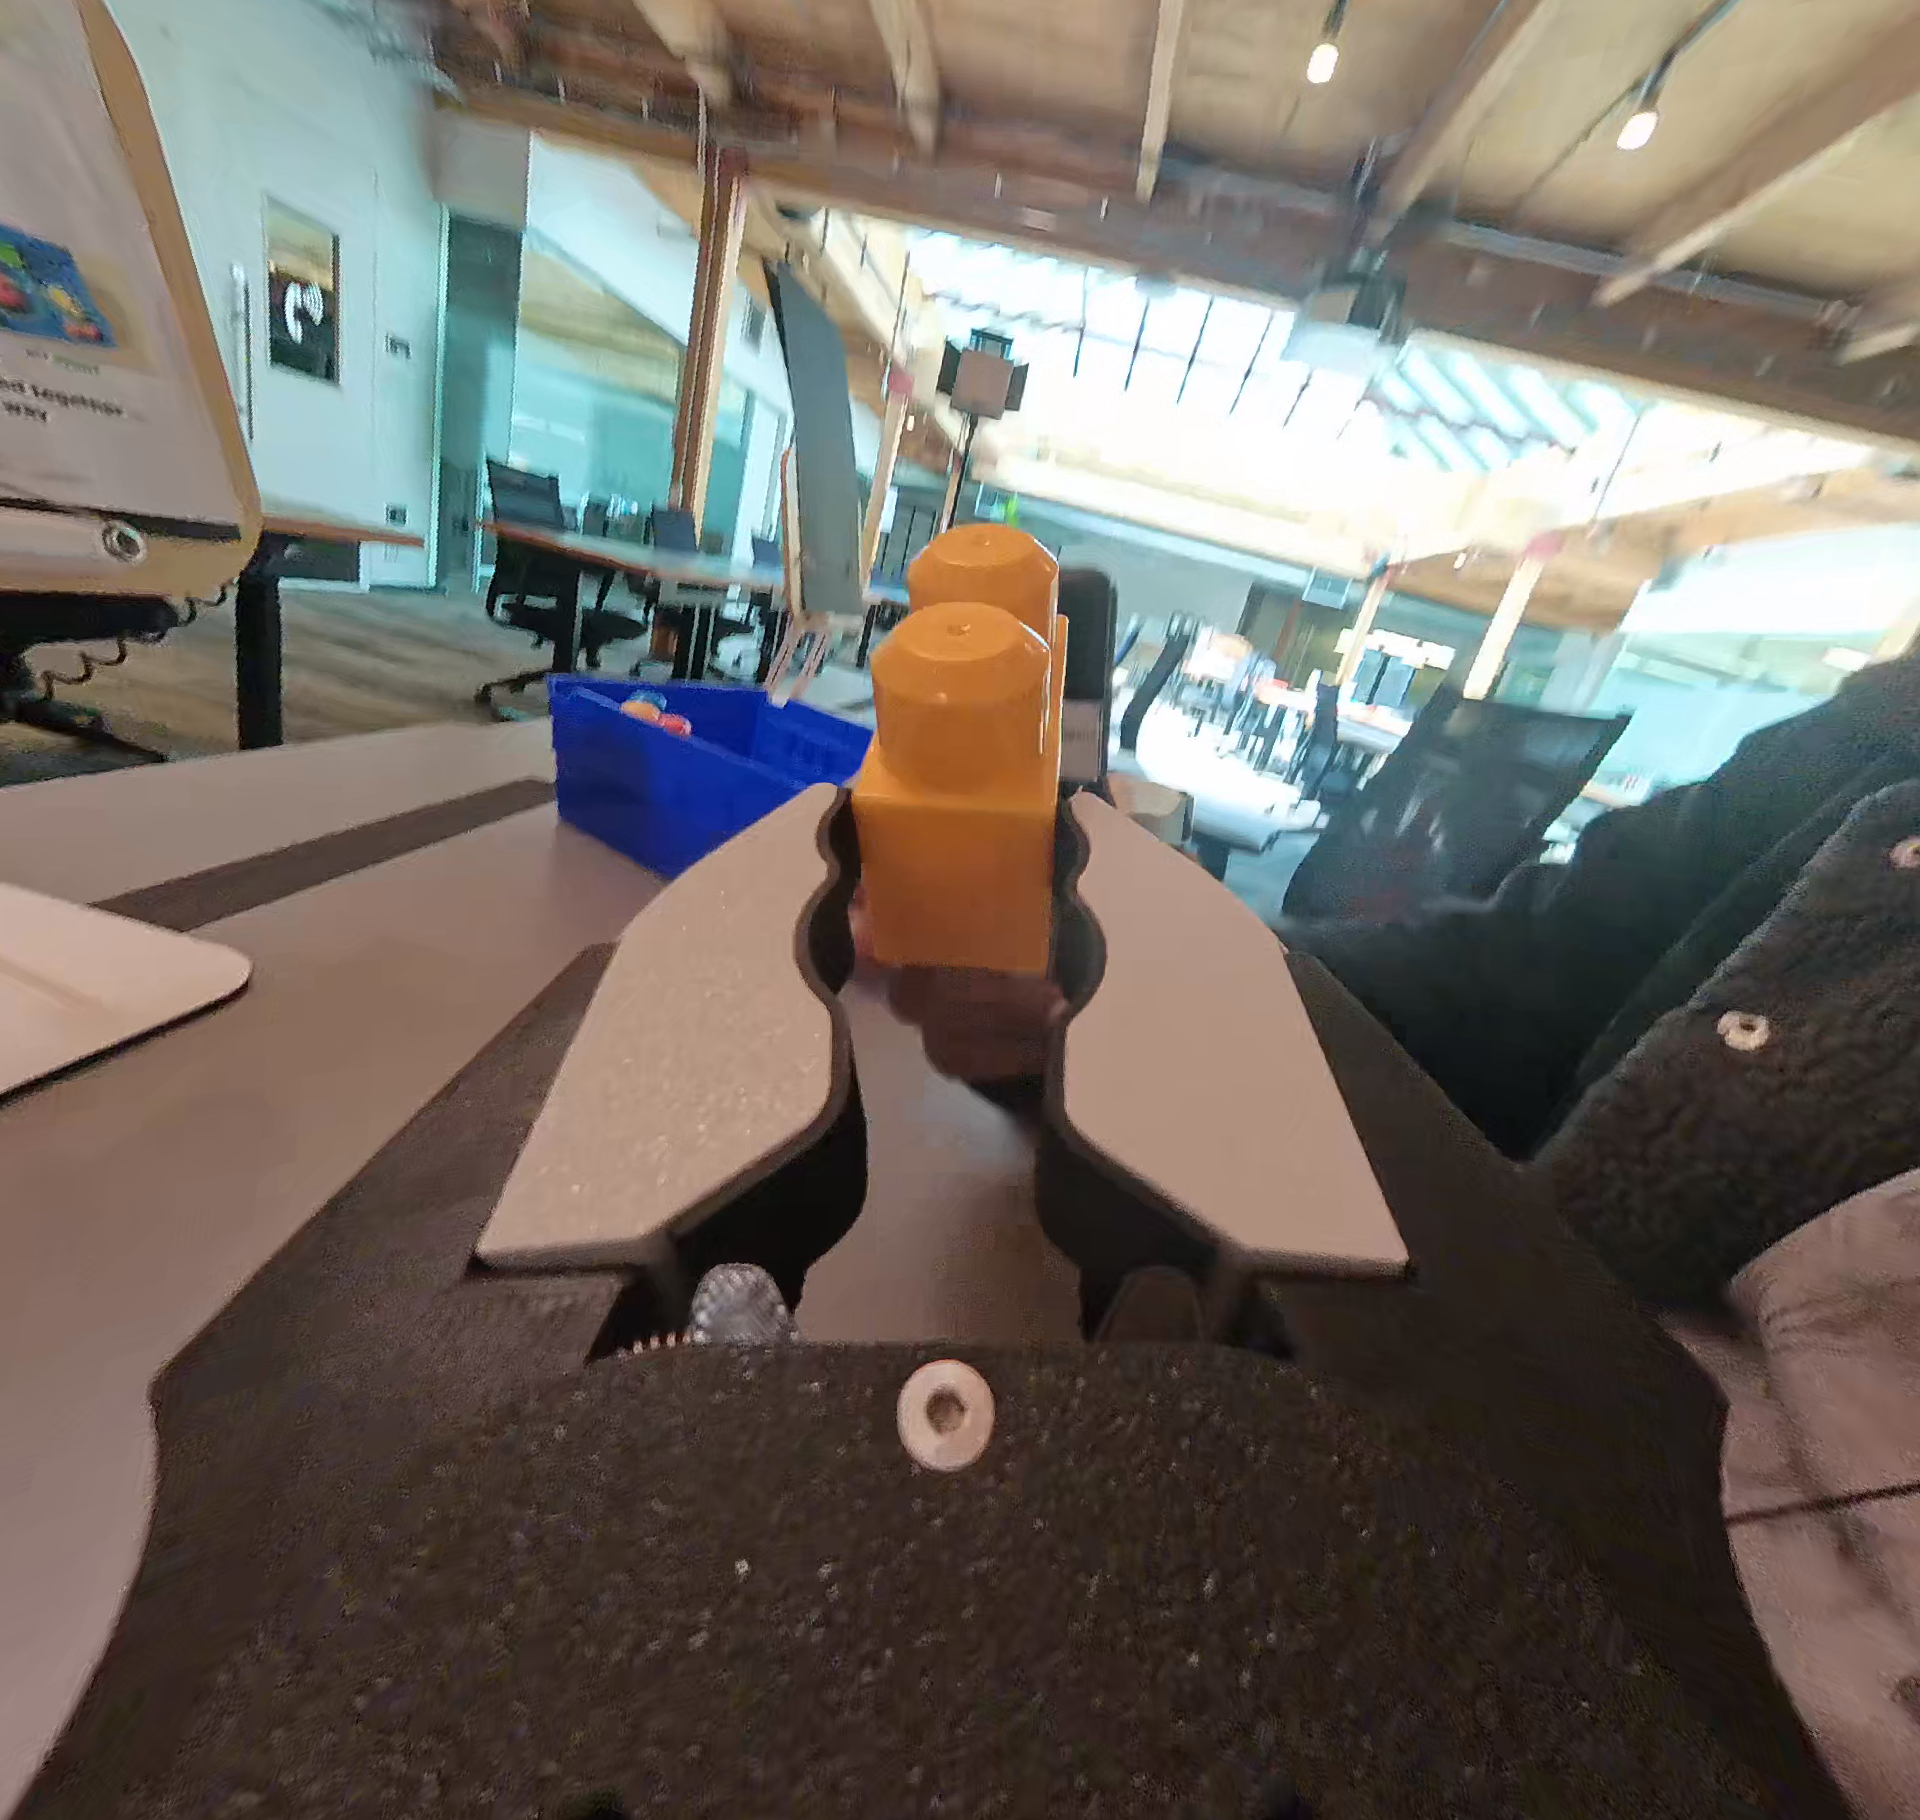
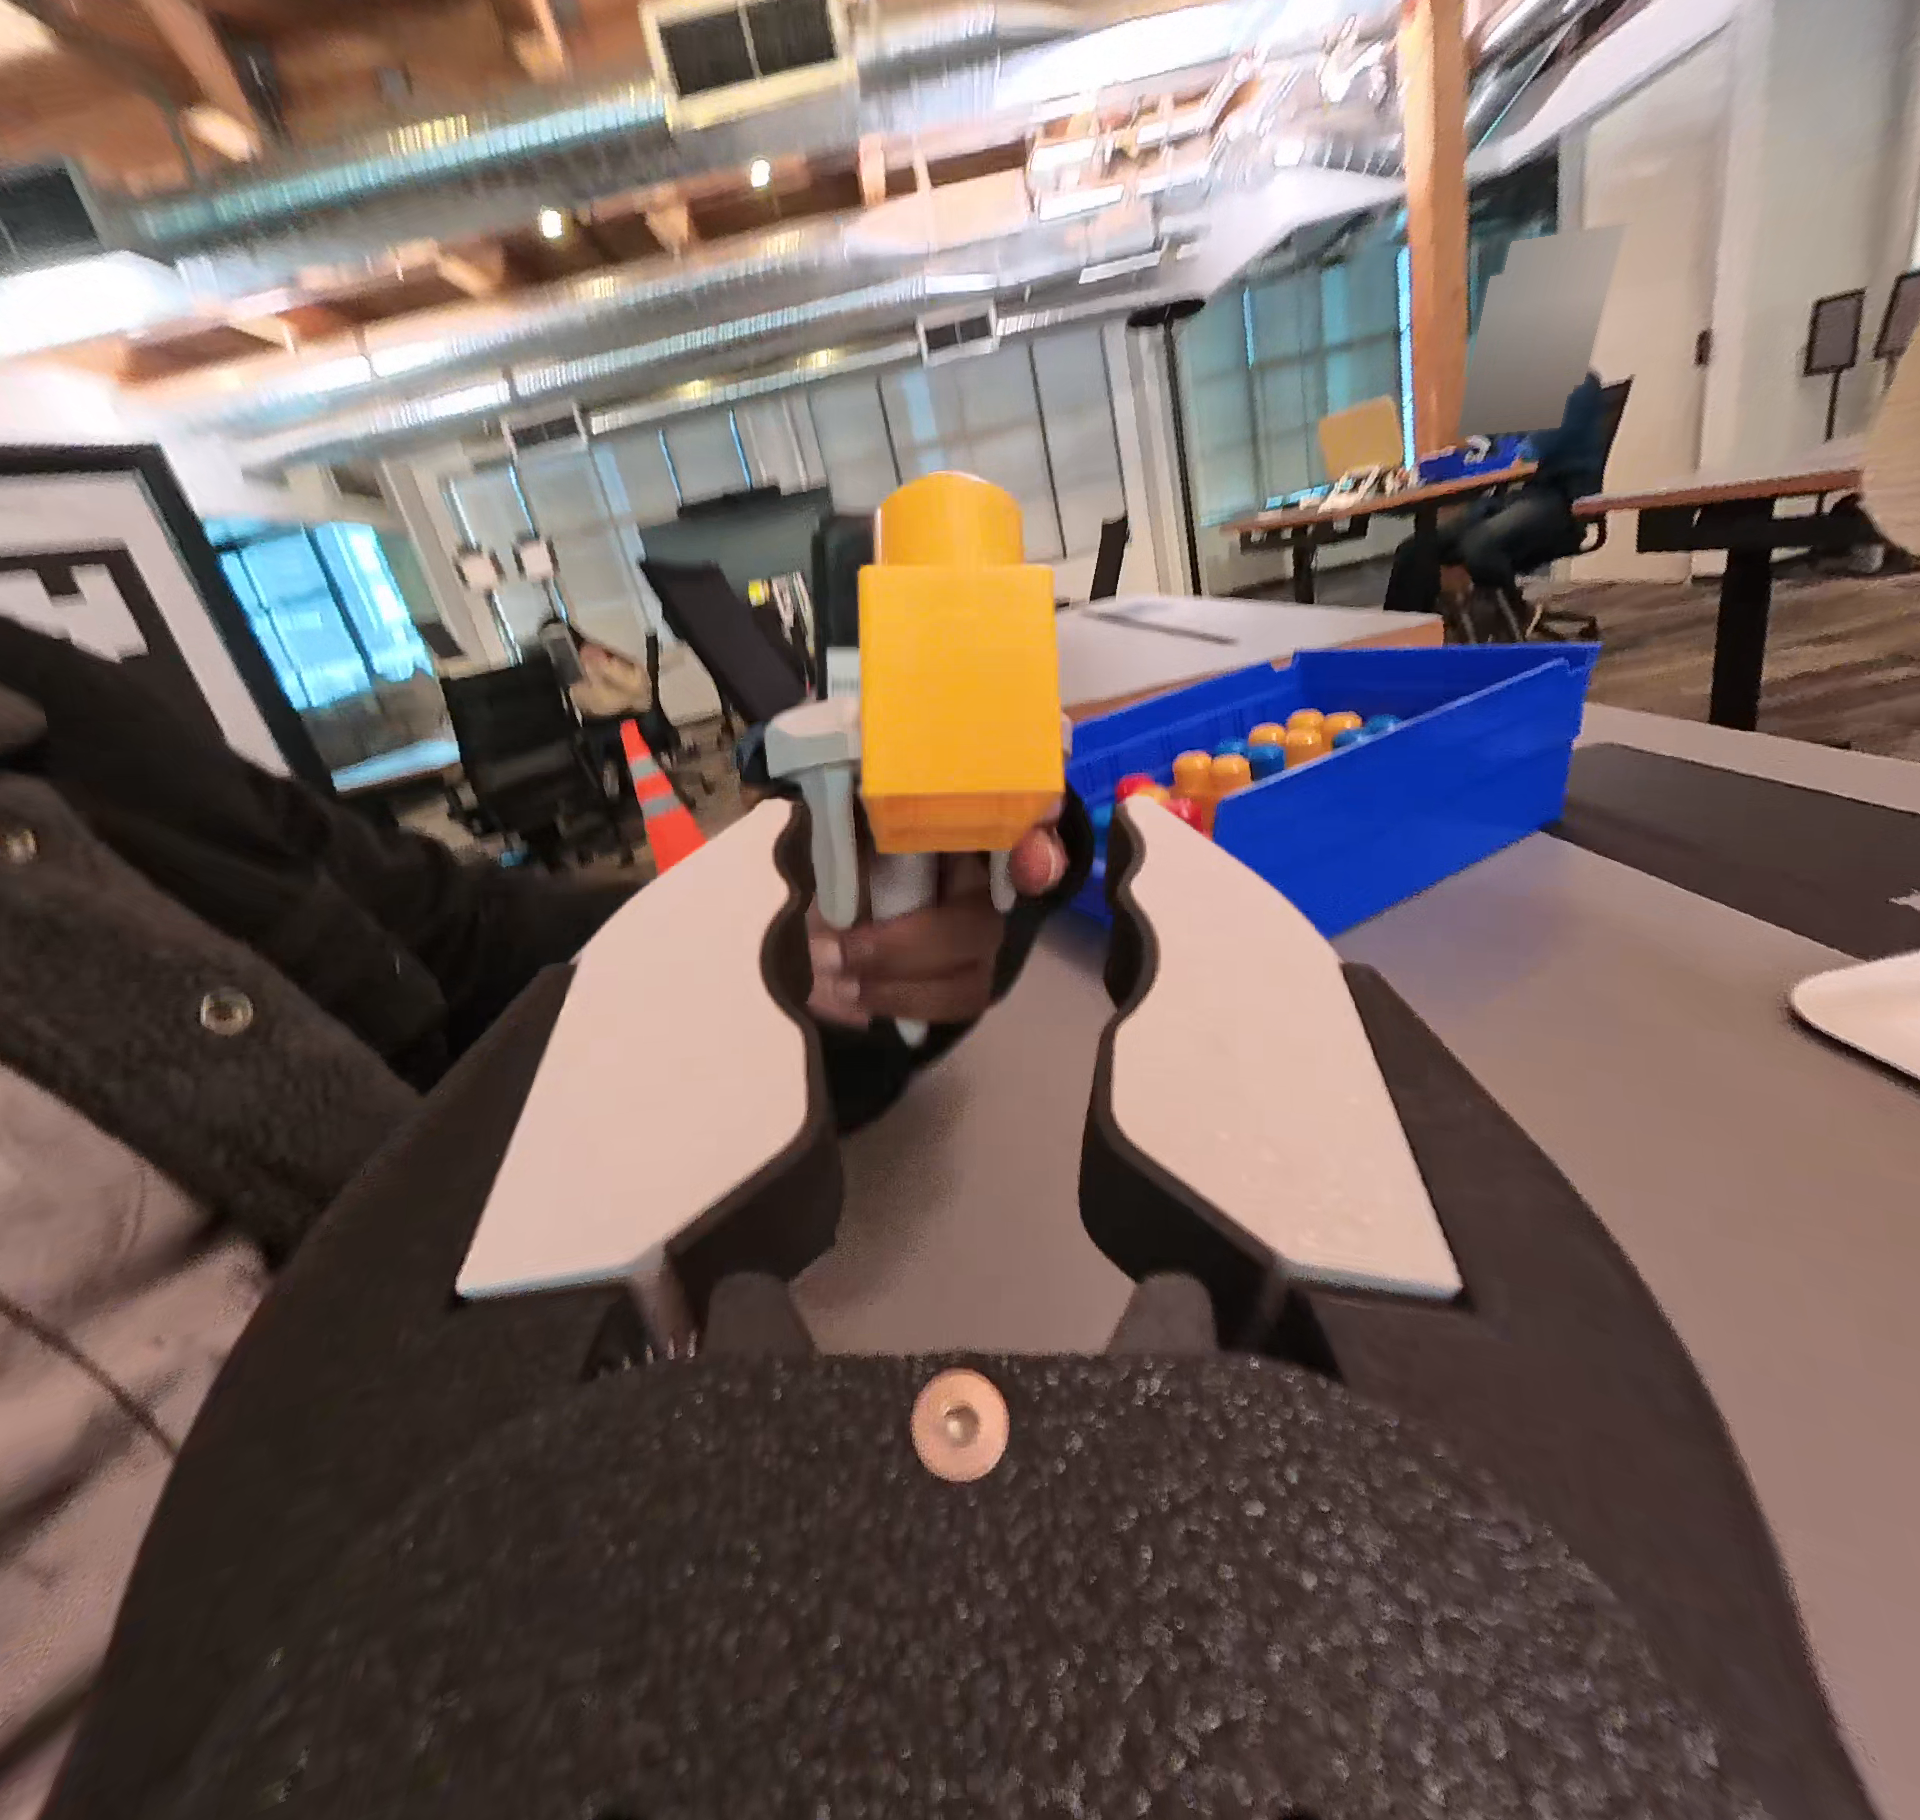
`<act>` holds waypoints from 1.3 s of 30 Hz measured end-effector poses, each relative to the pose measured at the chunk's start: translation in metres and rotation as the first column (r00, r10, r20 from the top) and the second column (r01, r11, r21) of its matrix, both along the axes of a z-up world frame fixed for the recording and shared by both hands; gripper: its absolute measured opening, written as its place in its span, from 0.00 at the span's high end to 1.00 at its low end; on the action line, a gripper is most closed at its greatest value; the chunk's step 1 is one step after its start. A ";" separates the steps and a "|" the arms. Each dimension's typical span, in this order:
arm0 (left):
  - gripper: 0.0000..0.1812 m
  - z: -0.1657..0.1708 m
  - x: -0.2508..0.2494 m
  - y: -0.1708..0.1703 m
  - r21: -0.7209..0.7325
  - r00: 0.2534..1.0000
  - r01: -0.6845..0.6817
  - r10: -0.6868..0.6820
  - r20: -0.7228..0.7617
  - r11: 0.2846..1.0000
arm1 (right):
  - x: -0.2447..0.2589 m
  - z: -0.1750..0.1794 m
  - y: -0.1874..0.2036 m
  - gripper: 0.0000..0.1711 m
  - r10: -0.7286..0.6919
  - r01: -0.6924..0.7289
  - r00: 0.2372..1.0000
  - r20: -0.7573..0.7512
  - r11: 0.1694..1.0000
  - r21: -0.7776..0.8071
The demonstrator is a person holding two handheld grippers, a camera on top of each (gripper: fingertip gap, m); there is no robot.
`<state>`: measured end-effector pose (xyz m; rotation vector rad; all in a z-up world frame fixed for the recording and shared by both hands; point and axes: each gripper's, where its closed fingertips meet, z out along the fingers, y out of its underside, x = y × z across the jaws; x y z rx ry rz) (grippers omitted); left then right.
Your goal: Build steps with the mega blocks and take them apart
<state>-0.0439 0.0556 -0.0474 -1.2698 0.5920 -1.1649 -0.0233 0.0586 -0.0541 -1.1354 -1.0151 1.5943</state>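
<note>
My left gripper (image 1: pixel 956 835) is shut on an orange mega block (image 1: pixel 956 877) with two studs. It holds the block upright, studs up, above the grey table (image 1: pixel 416 991). In the right wrist view the same block (image 2: pixel 956 700) shows ahead, gripped at its base by the left gripper (image 2: pixel 914 861), with a hand below it. My right gripper (image 2: pixel 956 820) is open and empty. It points at the block from just short of it, and its jaws do not touch it. A blue bin (image 2: pixel 1371 825) on the table holds several red, orange and blue blocks.
The blue bin also shows behind the block in the left wrist view (image 1: pixel 675 783). A white flat tray corner (image 1: pixel 104 981) (image 2: pixel 1860 1012) lies on the table. A dark strip (image 1: pixel 312 856) runs across the tabletop. A person's dark fleece jacket (image 1: pixel 1662 991) (image 2: pixel 208 939) is close beside the grippers. Both grippers' tips are close together, under 4 cm apart.
</note>
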 end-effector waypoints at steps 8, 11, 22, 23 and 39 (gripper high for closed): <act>0.80 0.010 0.015 -0.004 -0.035 0.968 0.025 -0.016 0.251 0.999 | -0.009 0.020 -0.007 0.70 -0.132 0.121 0.982 -0.131 0.988 -0.092; 0.80 0.008 0.018 -0.004 -0.050 0.962 0.030 -0.015 0.274 0.998 | -0.007 0.024 -0.006 0.72 -0.158 0.147 0.977 -0.145 0.986 -0.084; 0.81 0.004 0.023 -0.005 -0.073 0.958 0.066 -0.042 0.283 0.995 | -0.004 0.023 -0.004 0.79 -0.153 0.139 0.978 -0.143 0.985 -0.100; 0.81 0.003 0.024 -0.005 -0.073 0.962 0.074 -0.052 0.268 0.995 | -0.002 0.025 -0.002 0.79 -0.148 0.133 0.978 -0.146 0.985 -0.107; 0.73 -0.111 -0.044 0.042 0.061 0.611 -0.199 0.172 -0.773 0.978 | 0.048 0.016 0.056 0.79 -0.231 0.230 0.971 0.065 0.973 0.032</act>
